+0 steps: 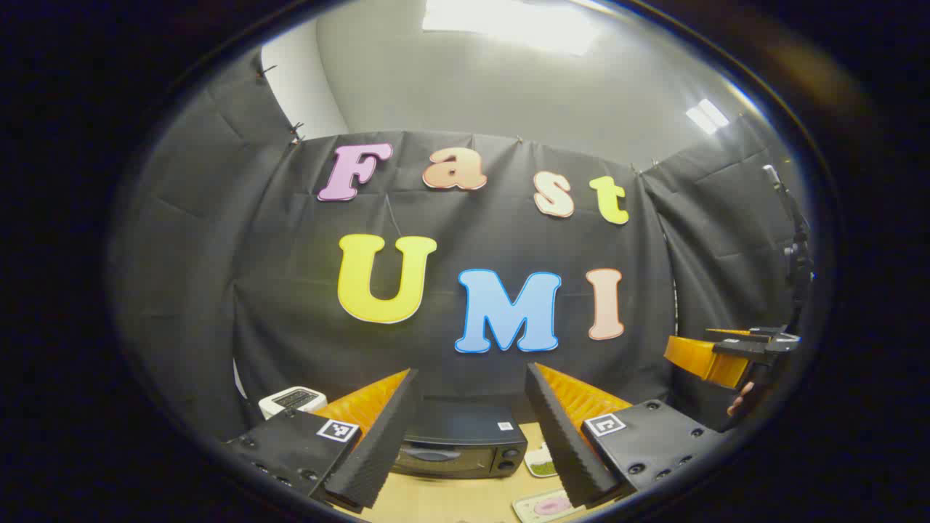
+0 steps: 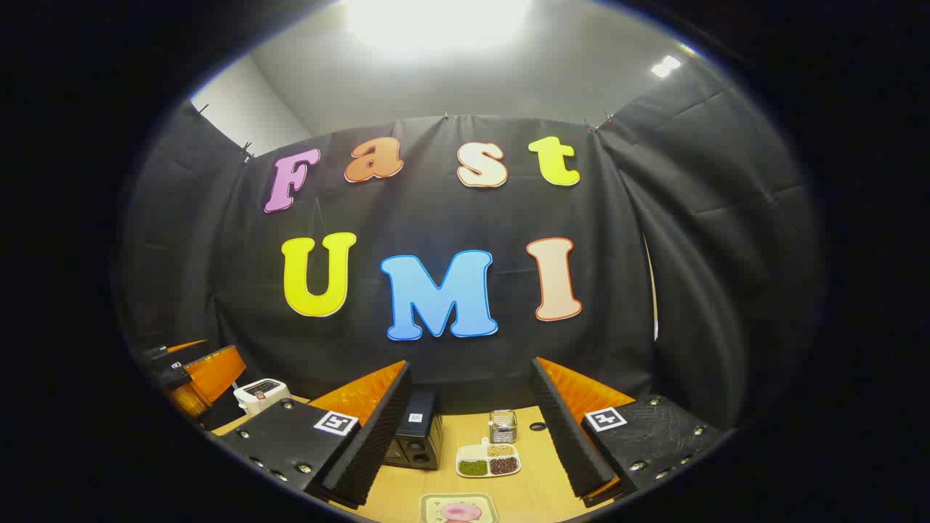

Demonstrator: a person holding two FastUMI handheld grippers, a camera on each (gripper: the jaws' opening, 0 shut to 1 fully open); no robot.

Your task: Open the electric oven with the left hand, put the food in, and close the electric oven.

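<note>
Black electric oven (image 1: 461, 443), door shut, is seen on the tan wooden table (image 1: 450, 501), framed between the left gripper (image 1: 472, 428) fingers, which are spread wide and empty. Pink food on a pale square plate (image 2: 458, 508) lies below the right gripper (image 2: 472, 428), likewise wide and empty. A misjudged reach for the handle could shove the oven backward.

Black electric oven (image 1: 459, 443), door shut, on table; pink food (image 2: 460, 512) on tray in front.

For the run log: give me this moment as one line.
stage: before start | oven: door closed | left gripper: open, clear of oven | right gripper: open, empty | food plate: on table
</note>
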